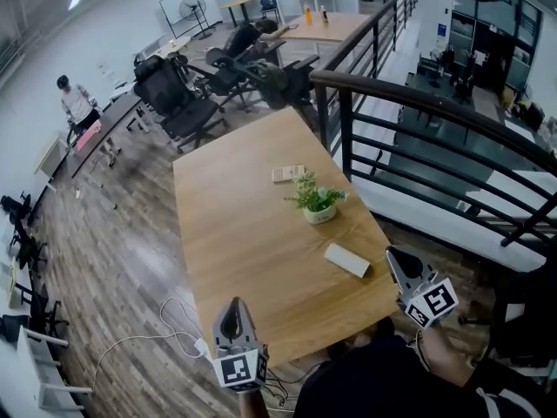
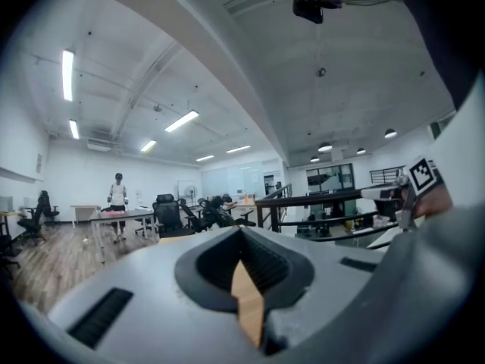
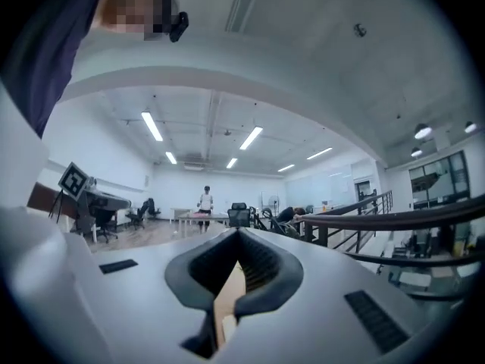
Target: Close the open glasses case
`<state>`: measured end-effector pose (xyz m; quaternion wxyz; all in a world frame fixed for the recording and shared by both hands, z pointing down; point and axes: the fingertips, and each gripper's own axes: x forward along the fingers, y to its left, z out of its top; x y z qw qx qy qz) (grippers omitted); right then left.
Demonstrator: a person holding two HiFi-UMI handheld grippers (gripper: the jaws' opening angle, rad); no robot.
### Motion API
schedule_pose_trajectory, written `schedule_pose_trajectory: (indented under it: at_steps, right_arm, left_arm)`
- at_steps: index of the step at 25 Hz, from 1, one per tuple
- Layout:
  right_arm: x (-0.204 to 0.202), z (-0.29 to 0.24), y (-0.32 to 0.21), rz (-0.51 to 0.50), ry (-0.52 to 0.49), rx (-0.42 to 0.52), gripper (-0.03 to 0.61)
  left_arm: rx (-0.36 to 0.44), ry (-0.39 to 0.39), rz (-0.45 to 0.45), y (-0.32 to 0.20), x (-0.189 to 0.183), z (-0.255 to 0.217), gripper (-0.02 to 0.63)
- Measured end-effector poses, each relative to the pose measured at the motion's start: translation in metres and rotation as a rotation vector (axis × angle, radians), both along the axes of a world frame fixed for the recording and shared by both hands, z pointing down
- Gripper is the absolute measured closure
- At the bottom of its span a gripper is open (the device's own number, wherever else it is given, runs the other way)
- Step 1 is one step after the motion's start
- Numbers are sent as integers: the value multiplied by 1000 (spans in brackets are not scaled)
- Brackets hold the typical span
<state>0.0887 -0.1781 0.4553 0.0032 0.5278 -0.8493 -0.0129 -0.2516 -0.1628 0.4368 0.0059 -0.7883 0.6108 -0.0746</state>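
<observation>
The white glasses case lies flat near the right front of the wooden table, and its lid looks down. My right gripper is held just to the right of the case, off the table's edge, with its jaws shut and nothing between them. My left gripper hovers over the table's front edge, well to the left of the case. It is also shut and empty. Both gripper views look level across the room: the left gripper and the right gripper show only wood through the slit between their jaws.
A small potted plant and a pale flat object stand further back on the table. A dark railing runs along the right. Office chairs crowd the far end. Cables lie on the floor. A person stands far left.
</observation>
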Motion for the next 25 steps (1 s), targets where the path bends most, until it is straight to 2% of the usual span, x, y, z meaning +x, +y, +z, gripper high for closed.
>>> schedule_pose_trajectory:
  at_steps: [2,10,15,20,25]
  right_arm:
    - [-4,1,5,12,47,-10,565]
    - [-22,-9,25,-8,80,15,565]
    - [-35,-23,35,-19,97,43,565]
    - [-49,-31,42,-33,205,79,565]
    - [-58,-41,40,-46,197,110,565]
  left_arm:
    - [3,9,12,3,0,2,612]
    - [-28,-3,35,11,-5,21,612]
    - [6,-41,66,5,-5,8,612]
    - [-38,-12,94,11,-4,28,612]
    - [-65,6,86,16,-8,37,612]
